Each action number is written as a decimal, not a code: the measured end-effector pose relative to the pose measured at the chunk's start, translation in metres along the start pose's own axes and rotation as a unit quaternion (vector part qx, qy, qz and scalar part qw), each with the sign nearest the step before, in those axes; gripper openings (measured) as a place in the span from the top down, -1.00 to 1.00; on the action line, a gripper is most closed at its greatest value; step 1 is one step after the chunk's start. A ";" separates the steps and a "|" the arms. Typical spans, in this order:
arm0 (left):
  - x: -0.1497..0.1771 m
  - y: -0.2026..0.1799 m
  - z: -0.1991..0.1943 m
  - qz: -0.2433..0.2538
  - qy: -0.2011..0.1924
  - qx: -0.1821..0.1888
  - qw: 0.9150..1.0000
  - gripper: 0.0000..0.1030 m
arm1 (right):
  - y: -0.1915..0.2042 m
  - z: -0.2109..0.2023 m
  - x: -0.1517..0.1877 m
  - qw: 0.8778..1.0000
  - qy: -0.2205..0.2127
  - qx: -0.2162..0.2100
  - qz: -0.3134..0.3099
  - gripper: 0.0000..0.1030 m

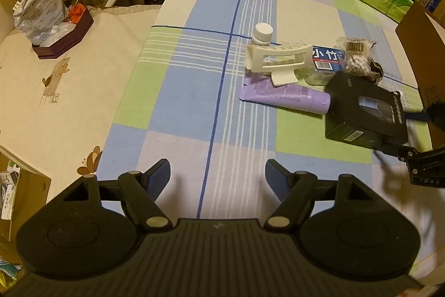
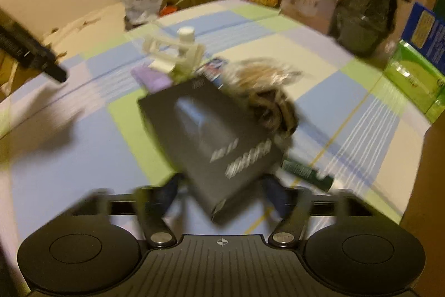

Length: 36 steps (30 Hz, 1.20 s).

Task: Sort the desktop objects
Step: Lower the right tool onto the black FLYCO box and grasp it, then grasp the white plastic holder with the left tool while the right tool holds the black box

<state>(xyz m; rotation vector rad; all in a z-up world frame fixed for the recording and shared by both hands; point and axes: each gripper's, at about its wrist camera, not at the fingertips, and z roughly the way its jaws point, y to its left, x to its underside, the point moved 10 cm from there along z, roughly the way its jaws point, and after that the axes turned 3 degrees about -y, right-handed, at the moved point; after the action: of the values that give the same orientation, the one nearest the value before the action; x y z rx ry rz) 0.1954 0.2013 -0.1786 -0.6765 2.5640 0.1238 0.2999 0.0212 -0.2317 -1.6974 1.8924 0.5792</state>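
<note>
Smeared by motion blur across the whole right wrist view: lettering on the black box (image 2: 214,135) unreadable, contact with the right gripper (image 2: 219,187) impossible to judge. Cut off at the left wrist view's right edge: brown cardboard box (image 1: 425,46). Partly hidden under the white clip (image 1: 275,60): purple tube (image 1: 286,98).

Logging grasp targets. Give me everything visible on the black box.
The black box is a matte cardboard retail carton with a pale product image on its top face, white lettering and a barcode label. It sits tilted, its near end between the fingers of the right gripper; blur hides whether the pads press on it. Its far end is at the cap of the purple tube, beside the bag of white beads.
</note>
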 end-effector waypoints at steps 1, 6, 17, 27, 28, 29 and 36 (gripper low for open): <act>0.000 -0.001 0.001 0.000 0.001 0.001 1.000 -0.39 | 0.003 -0.002 0.004 1.000 0.007 -0.004 -0.005 -0.04; -0.003 -0.006 0.004 0.007 0.002 0.006 1.000 -0.39 | 0.000 -0.012 -0.004 0.999 -0.030 0.017 -0.036 -0.97; -0.004 -0.001 0.008 0.004 0.005 0.003 1.000 -0.39 | -0.006 0.027 -0.029 0.996 -0.014 -0.033 -0.085 -0.96; 0.003 0.003 0.017 -0.001 0.018 0.000 1.000 -0.39 | 0.011 -0.002 -0.003 0.999 -0.006 0.004 -0.048 -0.53; 0.002 0.002 0.017 0.000 0.019 0.001 1.000 -0.39 | 0.013 -0.006 0.001 0.999 -0.004 0.011 -0.036 -0.52; 0.002 0.000 0.018 0.003 0.019 0.003 1.000 -0.39 | 0.016 -0.011 0.006 1.000 -0.001 0.018 -0.019 -0.52; -0.006 -0.018 0.023 0.028 0.016 0.017 0.999 -0.39 | 0.037 -0.029 0.029 0.997 0.033 0.004 0.069 -0.52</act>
<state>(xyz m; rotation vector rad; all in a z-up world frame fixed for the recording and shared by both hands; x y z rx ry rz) 0.2189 0.1932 -0.1954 -0.5995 2.6103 0.0885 0.2585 -0.0149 -0.2293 -1.6082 2.0673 0.5749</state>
